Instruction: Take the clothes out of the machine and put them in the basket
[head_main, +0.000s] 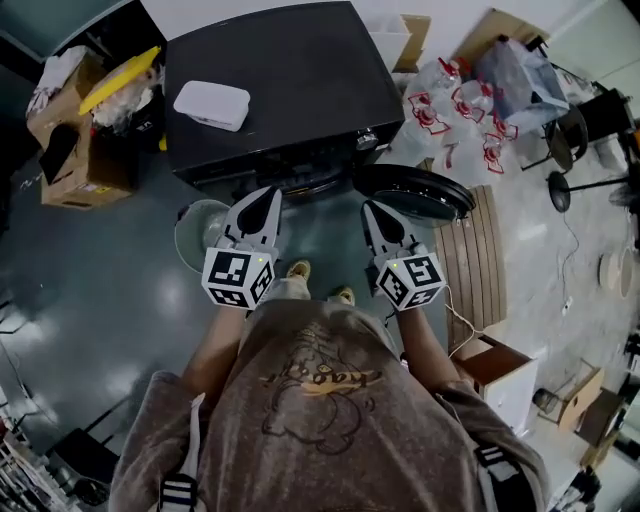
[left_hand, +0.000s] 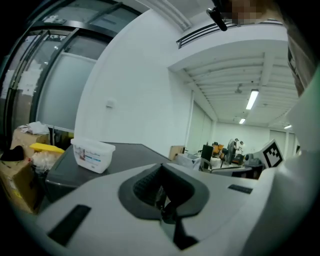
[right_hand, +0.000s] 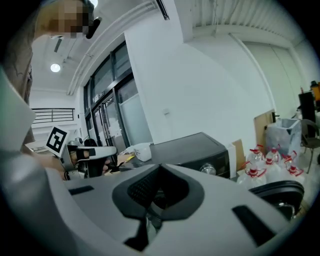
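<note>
Machine (head_main: 280, 90): black, door (head_main: 415, 192) open.
Basket (head_main: 195, 235): on floor, front left.
Left tongs (head_main: 267, 194): closed, empty.
Right tongs (head_main: 373, 209): closed, empty.

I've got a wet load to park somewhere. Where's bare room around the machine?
The machine's top is bare right of the white tub. The dark floor is open on the left, between the cardboard boxes, the basket and the person. Crowded: the right side, with the open door, water bottles and slatted board.
</note>
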